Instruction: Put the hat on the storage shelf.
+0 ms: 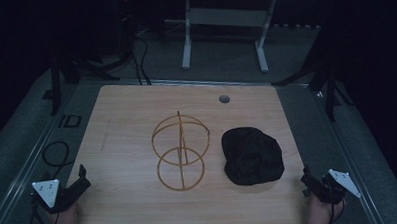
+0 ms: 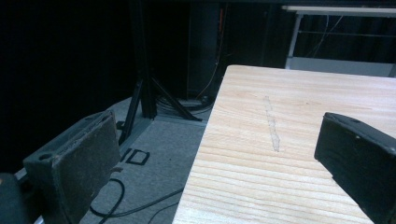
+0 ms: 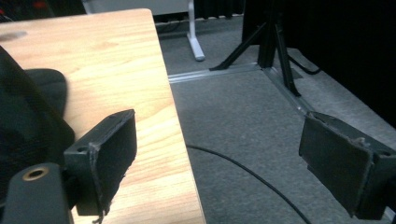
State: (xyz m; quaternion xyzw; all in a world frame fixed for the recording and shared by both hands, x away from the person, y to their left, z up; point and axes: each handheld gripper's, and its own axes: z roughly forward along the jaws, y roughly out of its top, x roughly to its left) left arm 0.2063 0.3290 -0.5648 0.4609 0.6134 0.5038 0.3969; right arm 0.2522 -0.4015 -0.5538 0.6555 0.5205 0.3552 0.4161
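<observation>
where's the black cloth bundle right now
In the high view the crumpled black cloth bundle lies on the right half of the light wooden table, just right of the gold wire frame.

A dim room with black surroundings holds a light wood worktop (image 1: 131, 109) on grey carpet (image 1: 219, 56). At 12 o'clock beyond it stands a white-legged table frame (image 1: 223, 21); black stands (image 1: 330, 82) rise at 10 and 2 o'clock. Black cables (image 1: 55, 152) loop on the floor at 9 o'clock, and more trail at 11 o'clock.
</observation>
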